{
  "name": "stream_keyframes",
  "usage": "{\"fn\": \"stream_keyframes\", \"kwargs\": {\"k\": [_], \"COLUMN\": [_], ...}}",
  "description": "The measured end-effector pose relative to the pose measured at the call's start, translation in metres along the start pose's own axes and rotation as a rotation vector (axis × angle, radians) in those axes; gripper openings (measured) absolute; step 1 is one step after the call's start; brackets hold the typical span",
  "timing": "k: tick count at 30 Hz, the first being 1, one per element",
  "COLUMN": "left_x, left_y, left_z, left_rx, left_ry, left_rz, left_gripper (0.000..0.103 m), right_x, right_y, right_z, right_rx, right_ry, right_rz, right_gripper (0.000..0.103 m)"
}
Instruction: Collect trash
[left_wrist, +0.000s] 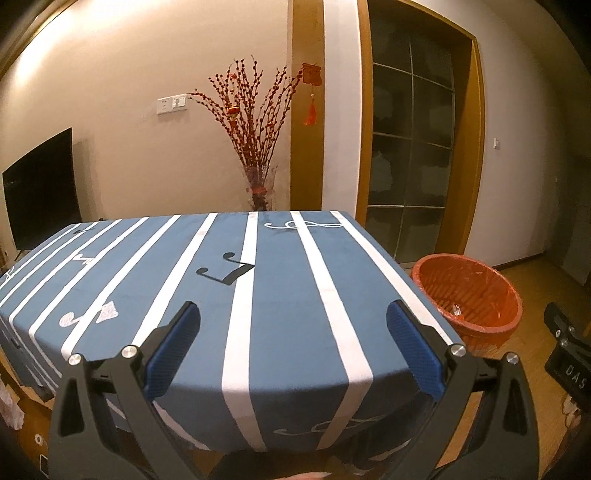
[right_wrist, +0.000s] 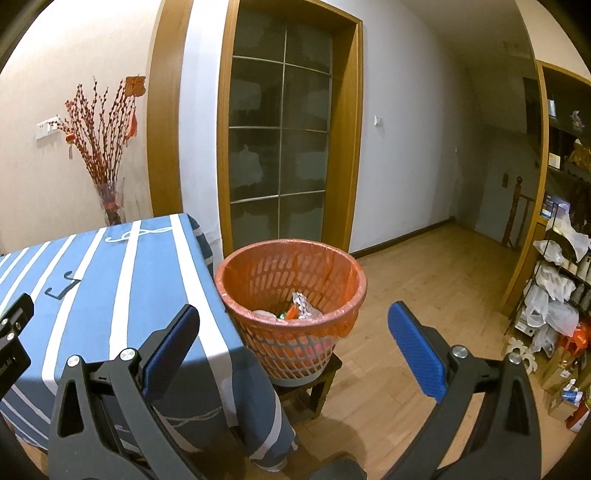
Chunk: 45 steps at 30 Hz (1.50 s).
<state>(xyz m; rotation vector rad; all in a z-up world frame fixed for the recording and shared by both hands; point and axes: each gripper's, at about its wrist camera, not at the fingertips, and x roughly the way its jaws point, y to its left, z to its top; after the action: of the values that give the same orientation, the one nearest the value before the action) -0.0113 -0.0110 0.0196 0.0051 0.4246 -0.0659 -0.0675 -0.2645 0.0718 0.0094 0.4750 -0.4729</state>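
An orange slotted trash basket (right_wrist: 291, 280) with an orange liner stands on a small dark stool beside the table's right corner. It holds crumpled trash (right_wrist: 301, 306), including foil and a white piece. The basket also shows in the left wrist view (left_wrist: 469, 295). My right gripper (right_wrist: 293, 347) is open and empty, above and in front of the basket. My left gripper (left_wrist: 293, 341) is open and empty, over the near edge of the table with the blue and white striped cloth (left_wrist: 221, 295). I see no loose trash on the cloth.
A vase of red branches (left_wrist: 255, 147) stands behind the table. A dark television (left_wrist: 40, 188) is at the left. A glass door (right_wrist: 277, 147) is behind the basket. Shelves with bags and boxes (right_wrist: 557, 302) line the right. Wood floor (right_wrist: 424, 277) lies between.
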Motion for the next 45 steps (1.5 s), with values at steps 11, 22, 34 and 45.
{"fn": "stream_keyframes", "kwargs": {"k": [11, 22, 34, 45], "left_x": [-0.003, 0.000, -0.002, -0.001], "left_y": [0.003, 0.005, 0.006, 0.007], "left_z": [-0.011, -0.015, -0.016, -0.015], "left_rx": [-0.011, -0.016, -0.024, -0.034], "left_ry": [0.017, 0.037, 0.026, 0.038], "left_rz": [0.012, 0.017, 0.017, 0.019], "left_gripper": [0.099, 0.099, 0.099, 0.099], "right_x": [-0.002, 0.001, 0.001, 0.002], "right_y": [0.004, 0.009, 0.008, 0.009], "right_z": [-0.011, -0.016, -0.016, -0.016], "right_rx": [-0.017, -0.026, -0.025, -0.033], "right_ry": [0.022, 0.051, 0.046, 0.057], "right_rz": [0.008, 0.010, 0.006, -0.003], "right_gripper": [0.100, 0.100, 0.100, 0.100]}}
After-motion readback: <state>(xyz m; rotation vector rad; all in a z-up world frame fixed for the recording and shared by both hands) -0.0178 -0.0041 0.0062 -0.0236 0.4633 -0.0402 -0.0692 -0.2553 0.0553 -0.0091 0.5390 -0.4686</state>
